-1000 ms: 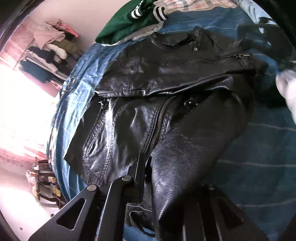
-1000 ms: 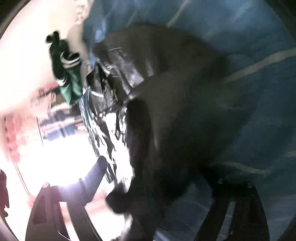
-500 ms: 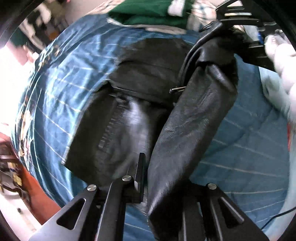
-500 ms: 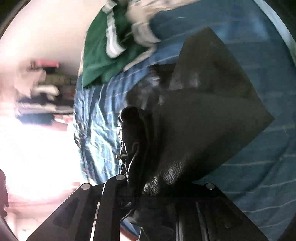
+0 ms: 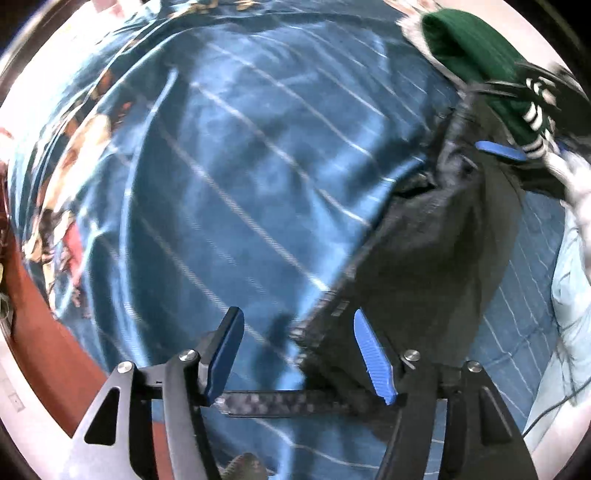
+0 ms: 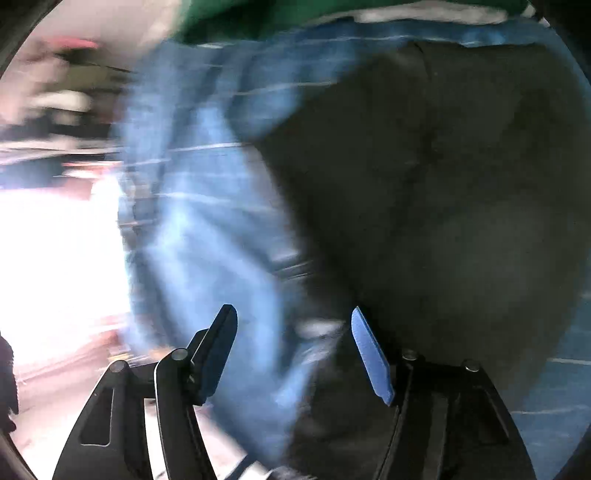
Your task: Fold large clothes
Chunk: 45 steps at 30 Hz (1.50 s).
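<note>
The black leather jacket (image 5: 436, 258) lies folded on the blue striped bedspread (image 5: 229, 177), at the right of the left wrist view. My left gripper (image 5: 295, 347) is open and empty, with its right finger over the jacket's near edge. In the right wrist view the jacket (image 6: 443, 192) fills the right half, blurred by motion. My right gripper (image 6: 291, 347) is open and empty beside the jacket's left edge. Its blue fingertip (image 5: 500, 150) shows at the jacket's far end in the left wrist view.
A green garment with white stripes (image 5: 491, 74) lies at the far end of the bed, also at the top of the right wrist view (image 6: 258, 22). A pale blue pillow (image 5: 569, 314) lies at right. The bed's reddish edge (image 5: 48, 354) is at left.
Both grippers were shut on the jacket and carried it over itself. Now both have opened and let go, and the jacket lies folded on the bed.
</note>
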Available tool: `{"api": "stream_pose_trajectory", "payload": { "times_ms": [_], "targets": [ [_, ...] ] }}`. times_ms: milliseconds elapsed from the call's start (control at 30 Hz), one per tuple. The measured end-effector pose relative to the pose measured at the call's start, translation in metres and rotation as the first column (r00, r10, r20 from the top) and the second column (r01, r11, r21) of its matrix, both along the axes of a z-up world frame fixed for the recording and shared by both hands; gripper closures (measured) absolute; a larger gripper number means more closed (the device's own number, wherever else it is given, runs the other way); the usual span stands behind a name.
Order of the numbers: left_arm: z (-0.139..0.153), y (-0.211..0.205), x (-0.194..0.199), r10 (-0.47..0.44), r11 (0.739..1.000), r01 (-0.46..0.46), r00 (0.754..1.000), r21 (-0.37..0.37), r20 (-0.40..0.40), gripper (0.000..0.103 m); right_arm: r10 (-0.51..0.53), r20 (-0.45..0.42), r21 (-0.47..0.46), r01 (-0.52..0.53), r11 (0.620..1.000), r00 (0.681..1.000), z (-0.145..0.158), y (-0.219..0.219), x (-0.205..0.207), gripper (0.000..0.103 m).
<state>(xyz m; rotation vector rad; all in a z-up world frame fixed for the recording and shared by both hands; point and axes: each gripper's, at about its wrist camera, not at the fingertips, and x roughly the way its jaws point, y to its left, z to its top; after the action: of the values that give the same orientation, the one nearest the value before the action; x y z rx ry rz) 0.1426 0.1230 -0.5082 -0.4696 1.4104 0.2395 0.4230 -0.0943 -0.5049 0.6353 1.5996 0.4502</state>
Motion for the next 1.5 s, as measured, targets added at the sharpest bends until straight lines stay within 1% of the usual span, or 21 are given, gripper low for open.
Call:
{"api": "stream_pose_trajectory", "payload": {
  "times_ms": [100,200,333,400,467,567,600,633,667,700,767,800,900,1000,1033,1100,1167,1233,1333,1400,1500],
  "targets": [
    [-0.007,-0.01,0.003,-0.006,1.0,0.006,1.0,0.001,0.007,0.024,-0.074,0.047,-0.062,0.077,0.995,0.996,0.019,-0.056,-0.014,0.035],
    [-0.025,-0.031,0.02,-0.025,1.0,0.025,1.0,0.011,0.015,0.022,-0.172,0.062,-0.169,0.18,0.969,0.983,0.018,-0.128,-0.024,0.034],
    [-0.079,-0.059,0.029,-0.044,0.992,0.053,0.996,0.112,-0.075,0.018,-0.258,0.056,-0.211,0.264,0.941,0.965,-0.016,-0.204,-0.018,0.032],
    [-0.085,-0.056,0.026,-0.02,0.995,0.026,0.998,0.101,-0.06,0.011,-0.266,0.045,-0.176,0.27,0.947,0.963,-0.043,-0.226,-0.008,0.032],
    [-0.084,-0.056,0.025,-0.026,0.995,0.031,0.998,0.094,-0.052,0.011,-0.253,0.025,-0.084,0.255,0.963,0.967,-0.074,-0.235,0.008,0.032],
    [-0.084,-0.056,0.025,-0.046,0.994,0.052,0.997,0.096,-0.057,0.01,-0.228,-0.02,0.058,0.229,0.972,0.973,-0.114,-0.227,0.027,0.028],
    [-0.084,-0.057,0.026,-0.052,0.994,0.058,0.997,0.095,-0.064,0.01,-0.233,0.0,0.104,0.232,0.967,0.972,-0.122,-0.223,0.033,0.026],
    [-0.085,-0.058,0.027,-0.056,0.993,0.062,0.996,0.096,-0.069,0.01,-0.242,0.039,0.134,0.235,0.963,0.969,-0.122,-0.221,0.036,0.029],
    [-0.085,-0.059,0.029,-0.063,0.993,0.07,0.995,0.098,-0.077,0.01,-0.244,0.061,0.141,0.234,0.962,0.968,-0.121,-0.218,0.038,0.039],
    [-0.084,-0.06,0.033,-0.066,0.992,0.073,0.995,0.1,-0.078,0.01,-0.252,0.066,0.138,0.241,0.961,0.966,-0.12,-0.215,0.036,0.062],
    [-0.078,-0.048,0.048,-0.071,0.99,0.081,0.994,0.113,-0.088,0.011,-0.331,0.069,0.158,0.317,0.935,0.941,-0.112,-0.218,0.021,0.079],
    [-0.075,-0.047,0.049,-0.073,0.989,0.085,0.993,0.125,-0.092,0.011,-0.383,0.055,0.182,0.368,0.912,0.922,-0.105,-0.226,0.01,0.085],
    [-0.057,-0.033,0.047,-0.045,0.988,0.057,0.995,0.145,-0.086,0.011,-0.565,0.0,0.23,0.549,0.803,0.825,-0.081,-0.251,-0.039,0.087],
    [-0.033,-0.011,0.038,0.005,0.986,0.006,0.998,0.169,-0.066,0.011,-0.734,-0.086,0.186,0.735,0.652,0.673,-0.064,-0.288,-0.122,0.087],
    [-0.026,-0.005,0.034,0.019,0.984,-0.008,0.998,0.178,-0.062,0.011,-0.787,-0.117,0.155,0.794,0.588,0.606,-0.059,-0.3,-0.159,0.087],
    [-0.014,0.006,0.027,0.039,0.982,-0.028,0.998,0.185,-0.052,0.011,-0.845,-0.162,0.082,0.86,0.503,0.51,-0.052,-0.317,-0.223,0.087],
    [-0.01,0.009,0.023,0.042,0.982,-0.032,0.998,0.188,-0.05,0.011,-0.878,-0.184,-0.012,0.892,0.452,0.442,-0.046,-0.34,-0.293,0.087],
    [-0.011,0.004,0.023,0.024,0.982,-0.014,0.998,0.189,-0.053,0.011,-0.887,-0.197,-0.097,0.892,0.442,0.418,-0.053,-0.357,-0.338,0.084],
    [-0.026,-0.008,0.025,0.001,0.988,0.007,0.998,0.153,-0.056,0.012,-0.856,-0.212,-0.208,0.834,0.512,0.472,-0.074,-0.371,-0.367,0.058],
    [-0.031,-0.02,0.036,-0.028,0.989,0.033,0.999,0.145,-0.038,0.012,-0.816,-0.217,-0.26,0.774,0.578,0.536,-0.074,-0.382,-0.37,0.045],
    [-0.038,-0.044,0.06,-0.093,0.98,0.095,0.995,0.177,-0.016,0.012,-0.756,-0.151,-0.368,0.674,0.64,0.636,-0.044,-0.383,-0.361,0.041]
  ]
}}
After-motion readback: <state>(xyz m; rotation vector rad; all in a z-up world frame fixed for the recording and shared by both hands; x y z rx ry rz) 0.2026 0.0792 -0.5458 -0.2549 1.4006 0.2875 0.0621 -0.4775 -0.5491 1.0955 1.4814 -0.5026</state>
